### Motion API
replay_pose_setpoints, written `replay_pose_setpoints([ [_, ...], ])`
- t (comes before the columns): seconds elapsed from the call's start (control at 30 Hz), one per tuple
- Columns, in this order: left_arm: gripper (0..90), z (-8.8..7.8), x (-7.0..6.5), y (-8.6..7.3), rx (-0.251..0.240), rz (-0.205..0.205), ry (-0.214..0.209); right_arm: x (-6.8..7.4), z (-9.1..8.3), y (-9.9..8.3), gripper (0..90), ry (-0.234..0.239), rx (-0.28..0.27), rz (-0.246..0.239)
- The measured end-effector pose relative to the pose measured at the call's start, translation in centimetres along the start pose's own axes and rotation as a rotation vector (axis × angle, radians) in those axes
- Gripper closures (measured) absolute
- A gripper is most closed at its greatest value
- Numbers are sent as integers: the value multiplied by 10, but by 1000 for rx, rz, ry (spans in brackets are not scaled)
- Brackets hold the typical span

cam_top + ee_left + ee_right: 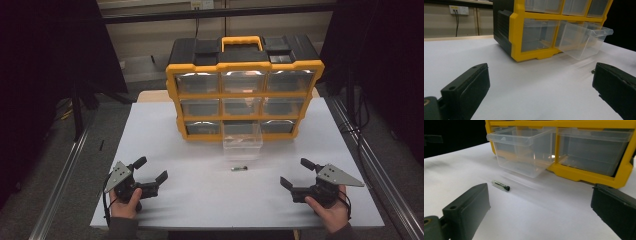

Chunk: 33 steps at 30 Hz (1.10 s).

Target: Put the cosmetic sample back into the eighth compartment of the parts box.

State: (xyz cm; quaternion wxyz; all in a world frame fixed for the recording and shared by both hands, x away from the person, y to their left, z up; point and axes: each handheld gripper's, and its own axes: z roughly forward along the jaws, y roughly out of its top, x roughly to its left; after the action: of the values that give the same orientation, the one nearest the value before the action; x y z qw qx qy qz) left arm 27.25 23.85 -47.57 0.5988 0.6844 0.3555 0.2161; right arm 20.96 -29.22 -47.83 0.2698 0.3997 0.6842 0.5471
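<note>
White table (165, 130) in a dark room; both grippers' fingers spread wide, empty

Wall socket (459, 10) with plugged cables behind table; metal rails (60, 185) flank white tabletop (165, 130)

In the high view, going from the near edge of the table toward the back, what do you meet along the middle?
Bare white table → small glass tube → clear drawer pulled out → yellow drawer cabinet → its yellow carry handle.
</note>
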Motion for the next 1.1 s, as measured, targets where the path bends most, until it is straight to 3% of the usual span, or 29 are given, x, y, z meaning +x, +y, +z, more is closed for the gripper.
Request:
replay_pose_setpoints([
  [0.57,13,1,-1,-1,4,5,4,9,23,10,21,48,39,-36],
  [1.1,13,2,-1,-1,16,13,-6,16,39,14,22,101,68,-29],
])
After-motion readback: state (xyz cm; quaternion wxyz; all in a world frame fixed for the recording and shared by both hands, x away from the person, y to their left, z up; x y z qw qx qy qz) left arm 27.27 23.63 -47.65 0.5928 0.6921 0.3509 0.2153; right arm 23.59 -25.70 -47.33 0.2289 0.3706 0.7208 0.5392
